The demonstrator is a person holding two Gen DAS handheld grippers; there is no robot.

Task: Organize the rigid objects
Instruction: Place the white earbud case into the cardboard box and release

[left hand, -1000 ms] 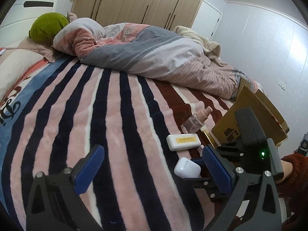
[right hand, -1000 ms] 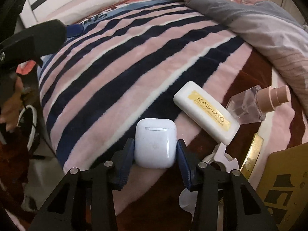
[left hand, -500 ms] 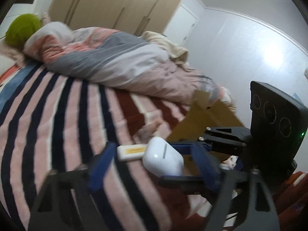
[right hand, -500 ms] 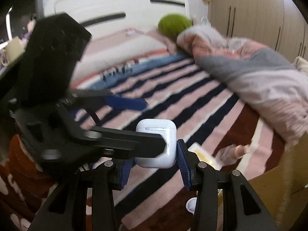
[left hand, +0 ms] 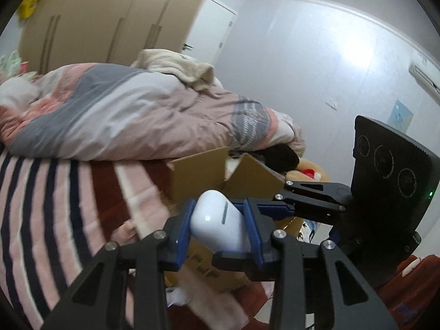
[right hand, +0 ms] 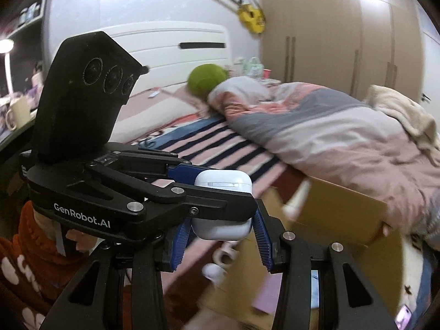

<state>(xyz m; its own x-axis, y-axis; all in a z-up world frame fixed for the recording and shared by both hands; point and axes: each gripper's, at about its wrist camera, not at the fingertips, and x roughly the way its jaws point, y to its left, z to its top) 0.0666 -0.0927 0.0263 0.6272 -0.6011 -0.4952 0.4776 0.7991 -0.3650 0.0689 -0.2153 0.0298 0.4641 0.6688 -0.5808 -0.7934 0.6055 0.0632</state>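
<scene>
A white earbud case [left hand: 217, 221] is held in the air above the bed's edge, between the blue pads of both grippers at once. My left gripper [left hand: 220, 228] is shut on its sides. My right gripper [right hand: 220, 231] comes in crosswise and also grips the case [right hand: 222, 228]; its black body [left hand: 313, 200] shows on the right of the left wrist view. The left gripper's body [right hand: 137, 195] crosses in front of the case in the right wrist view. An open cardboard box [left hand: 220, 170] stands just behind the case.
A striped blanket [left hand: 55, 209] covers the bed, with a bunched quilt [left hand: 123, 115] behind. The cardboard box [right hand: 335, 214] sits at the bed's edge with a white bottle-like object [right hand: 297, 198] blurred near it. A green round cushion [right hand: 206, 78] lies near the headboard.
My right gripper lifted the earbud case off the blanket and swung it up. My left gripper closed on the same case. Both cameras now point toward the box and the wall.
</scene>
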